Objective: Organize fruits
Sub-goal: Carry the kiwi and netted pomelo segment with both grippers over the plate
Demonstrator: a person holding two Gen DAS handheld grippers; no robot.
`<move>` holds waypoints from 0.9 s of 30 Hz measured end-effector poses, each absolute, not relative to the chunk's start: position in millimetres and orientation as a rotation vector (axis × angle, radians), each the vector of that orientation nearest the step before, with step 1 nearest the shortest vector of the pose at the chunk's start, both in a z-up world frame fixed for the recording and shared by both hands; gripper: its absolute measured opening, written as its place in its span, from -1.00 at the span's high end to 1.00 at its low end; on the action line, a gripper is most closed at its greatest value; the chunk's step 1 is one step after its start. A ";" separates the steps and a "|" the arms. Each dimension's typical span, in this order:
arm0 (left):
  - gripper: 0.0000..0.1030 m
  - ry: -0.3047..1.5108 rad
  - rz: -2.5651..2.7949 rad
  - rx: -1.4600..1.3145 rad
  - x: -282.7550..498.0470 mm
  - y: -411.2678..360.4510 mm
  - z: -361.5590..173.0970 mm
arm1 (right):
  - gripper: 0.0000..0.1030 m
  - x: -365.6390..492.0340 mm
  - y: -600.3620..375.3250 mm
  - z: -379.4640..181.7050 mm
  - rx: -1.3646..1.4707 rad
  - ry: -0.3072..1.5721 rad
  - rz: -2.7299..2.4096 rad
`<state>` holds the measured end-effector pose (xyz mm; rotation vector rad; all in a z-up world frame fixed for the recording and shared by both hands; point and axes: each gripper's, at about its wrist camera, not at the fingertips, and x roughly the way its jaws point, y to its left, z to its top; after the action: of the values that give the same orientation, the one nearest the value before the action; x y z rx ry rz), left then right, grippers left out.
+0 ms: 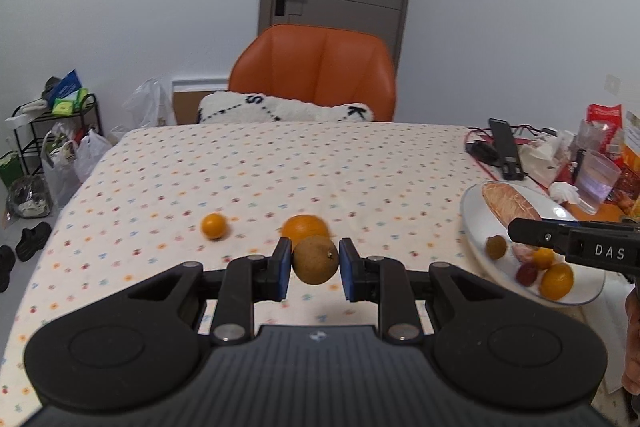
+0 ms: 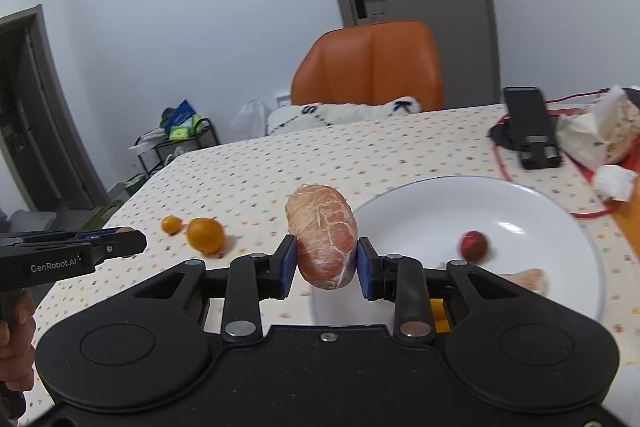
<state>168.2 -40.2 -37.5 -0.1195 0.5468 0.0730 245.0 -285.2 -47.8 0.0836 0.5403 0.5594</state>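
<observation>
Both wrist views low over table (image 1: 280, 163)

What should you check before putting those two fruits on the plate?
1. Left gripper holds the brown fruit between both pads: ok.
2. Right gripper holds the peeled pomelo piece: ok.
3. Bare room on the white plate for more fruit: ok.
4. Red fruit on the plate sits clear of the pomelo piece: ok.
5. Large orange and small orange wait on the tablecloth, not on the plate: not ok.
6. How firm each grip is: cannot tell.
</observation>
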 end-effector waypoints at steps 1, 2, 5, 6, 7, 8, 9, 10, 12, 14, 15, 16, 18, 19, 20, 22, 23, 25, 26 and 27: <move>0.54 0.544 0.066 -0.116 169.5 -43.8 -37.4 | 0.43 244.6 -289.7 -47.4 0.084 0.537 0.549; 0.54 0.544 0.058 -0.113 171.1 -47.8 -36.9 | 0.42 244.3 -293.8 -47.2 0.084 0.534 0.541; 0.54 0.546 0.032 -0.104 177.4 -59.2 -36.2 | 0.43 243.5 -305.7 -47.6 0.087 0.531 0.520; 0.54 0.544 0.024 -0.102 178.8 -63.1 -35.9 | 0.43 243.5 -309.4 -47.9 0.086 0.530 0.511; 0.54 0.541 0.015 -0.100 180.5 -66.9 -35.5 | 0.43 243.6 -312.9 -48.2 0.087 0.530 0.502; 0.54 0.540 0.006 -0.100 182.3 -70.4 -35.3 | 0.43 244.0 -316.6 -48.7 0.090 0.531 0.494; 0.54 0.539 -0.003 -0.099 183.9 -74.0 -35.2 | 0.43 244.7 -320.6 -49.4 0.093 0.531 0.485; 0.54 0.539 -0.012 -0.098 185.6 -77.6 -35.1 | 0.43 244.8 -324.4 -49.9 0.095 0.531 0.475; 0.54 0.539 -0.030 -0.097 188.2 -84.2 -34.7 | 0.43 245.4 -331.7 -50.6 0.100 0.530 0.459; 0.54 0.538 -0.046 -0.095 191.4 -90.9 -35.0 | 0.43 245.2 -337.9 -50.7 0.103 0.527 0.442; 0.54 0.538 -0.052 -0.093 192.9 -93.8 -35.0 | 0.43 245.3 -341.0 -50.9 0.103 0.526 0.432; 0.54 0.538 -0.058 -0.092 194.9 -97.2 -35.4 | 0.43 245.7 -343.6 -51.4 0.103 0.526 0.424; 0.54 0.540 -0.070 -0.089 198.5 -102.8 -35.8 | 0.43 246.5 -347.9 -52.4 0.102 0.528 0.412; 0.54 0.540 -0.076 -0.087 199.7 -105.1 -36.0 | 0.43 247.1 -350.2 -53.5 0.101 0.529 0.407; 0.54 0.541 -0.081 -0.086 201.0 -107.5 -36.2 | 0.42 247.7 -352.5 -54.0 0.101 0.530 0.402; 0.54 0.542 -0.091 -0.082 204.4 -112.2 -37.3 | 0.43 248.7 -357.0 -54.7 0.103 0.533 0.391; 0.54 0.544 -0.096 -0.081 206.4 -114.6 -38.0 | 0.43 249.6 -359.3 -55.2 0.102 0.535 0.384; 0.54 0.549 -0.108 -0.077 210.8 -120.7 -39.9 | 0.42 250.9 -364.3 -56.0 0.102 0.535 0.369; 0.54 0.550 -0.114 -0.076 212.8 -123.8 -41.1 | 0.42 251.7 -367.1 -56.3 0.103 0.535 0.361; 0.54 0.552 -0.119 -0.074 215.5 -127.9 -42.5 | 0.42 253.0 -370.0 -56.7 0.104 0.536 0.352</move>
<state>215.5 -127.9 -42.5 -0.0743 0.5523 -0.1193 253.0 -370.0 -56.7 0.1039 0.5363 0.3521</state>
